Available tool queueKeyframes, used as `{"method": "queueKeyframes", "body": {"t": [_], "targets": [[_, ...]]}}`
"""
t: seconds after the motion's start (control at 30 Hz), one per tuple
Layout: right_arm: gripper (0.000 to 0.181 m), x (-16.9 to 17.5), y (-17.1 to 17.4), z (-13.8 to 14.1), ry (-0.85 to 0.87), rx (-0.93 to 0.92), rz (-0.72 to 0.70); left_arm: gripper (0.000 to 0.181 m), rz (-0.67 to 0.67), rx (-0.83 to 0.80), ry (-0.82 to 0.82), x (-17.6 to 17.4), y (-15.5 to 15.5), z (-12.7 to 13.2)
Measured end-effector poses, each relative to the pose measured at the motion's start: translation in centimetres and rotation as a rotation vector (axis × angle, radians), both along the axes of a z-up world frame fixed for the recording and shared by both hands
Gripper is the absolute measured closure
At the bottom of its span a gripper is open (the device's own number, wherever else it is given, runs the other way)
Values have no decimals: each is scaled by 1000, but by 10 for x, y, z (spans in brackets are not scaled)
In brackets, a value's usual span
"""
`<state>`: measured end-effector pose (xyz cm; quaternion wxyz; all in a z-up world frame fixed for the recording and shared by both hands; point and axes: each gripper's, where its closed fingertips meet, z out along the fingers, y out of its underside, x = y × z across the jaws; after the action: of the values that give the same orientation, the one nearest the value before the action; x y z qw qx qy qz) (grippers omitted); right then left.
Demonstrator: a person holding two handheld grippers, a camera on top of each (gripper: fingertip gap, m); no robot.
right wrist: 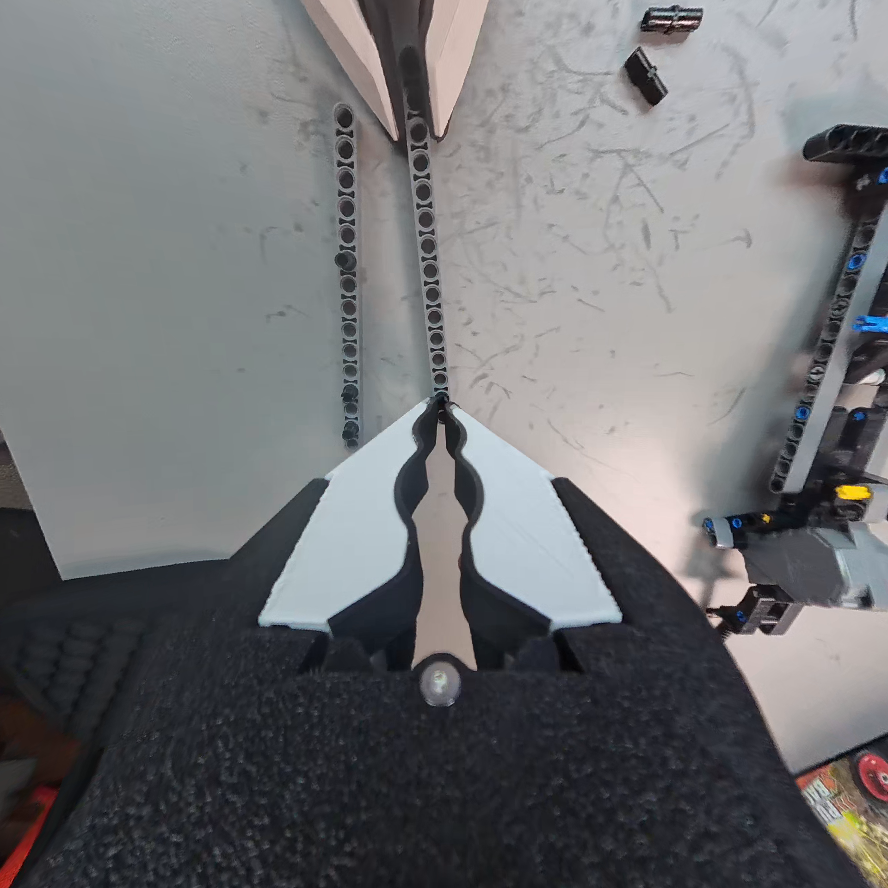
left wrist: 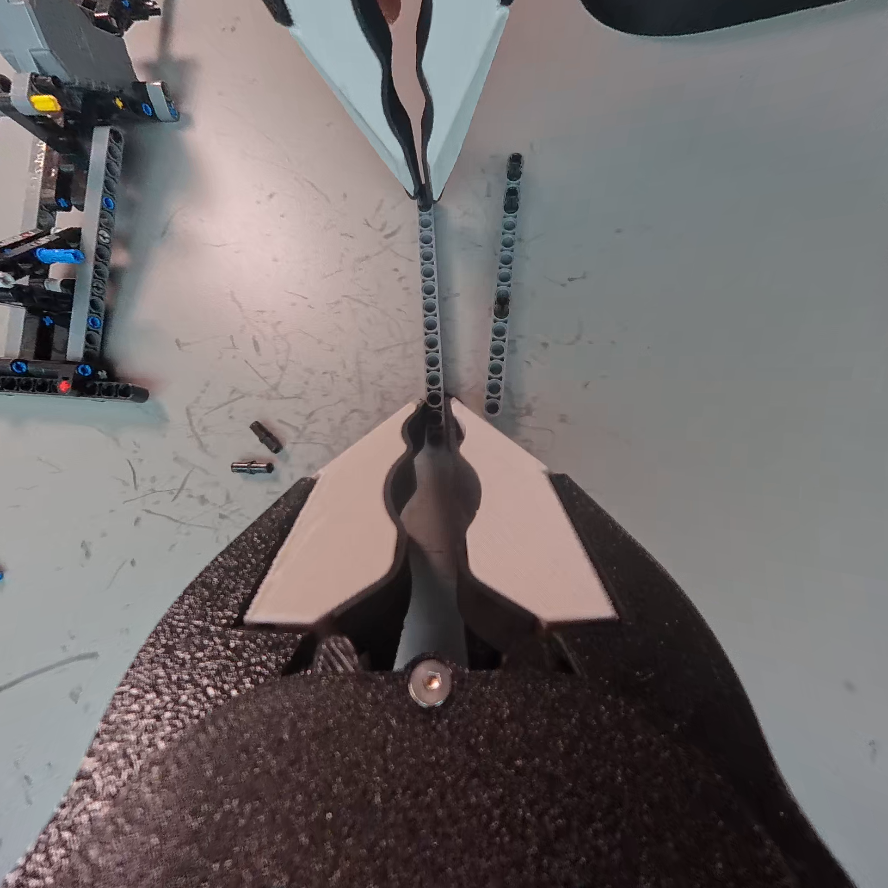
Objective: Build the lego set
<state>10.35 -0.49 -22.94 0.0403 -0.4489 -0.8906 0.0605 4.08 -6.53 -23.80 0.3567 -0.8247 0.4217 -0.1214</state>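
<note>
A long grey holed beam (left wrist: 429, 307) is held at both ends, a little above the table. My left gripper (left wrist: 436, 408) is shut on its near end in the left wrist view. My right gripper (right wrist: 441, 406) is shut on its other end; it shows across the beam in the left wrist view (left wrist: 423, 194). The held beam also shows in the right wrist view (right wrist: 429, 269), with the left gripper (right wrist: 415, 137) at its far end. A second grey beam (left wrist: 503, 283) with black pins in it lies flat beside it, also seen in the right wrist view (right wrist: 348, 274).
A partly built grey and black frame with blue pins (left wrist: 81, 230) stands at the left, also in the right wrist view (right wrist: 836, 384). Two loose black pins (left wrist: 259, 451) lie on the scratched white table (left wrist: 696, 336). A printed booklet (right wrist: 855, 807) lies at the table's corner. Tip to tip, the grippers are about 10 centimetres apart.
</note>
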Motion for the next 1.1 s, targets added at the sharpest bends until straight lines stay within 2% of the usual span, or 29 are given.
{"method": "queueKeyframes", "body": {"t": [0.13, 0.23, 0.43, 0.7, 0.9, 1.1], "targets": [[178, 0, 0, 0, -18, -4, -6, 171, -5, 1, 1, 0, 0, 0], [178, -1, -1, 0, 40, -44, -36, 171, -10, 0, 0, 0, 0, 0], [178, -2, -2, 0, 198, -171, -174, 171, -13, -11, -19, 0, 1, 0], [177, -5, 0, -1, 239, -207, -379, 171, -18, 9, -10, 0, 1, 0], [177, -10, 4, -1, 295, -180, -395, 170, -54, -32, -41, -1, 2, 0], [177, -7, 1, -1, 395, -218, -366, 171, -66, 51, 22, 0, 1, 0]]}}
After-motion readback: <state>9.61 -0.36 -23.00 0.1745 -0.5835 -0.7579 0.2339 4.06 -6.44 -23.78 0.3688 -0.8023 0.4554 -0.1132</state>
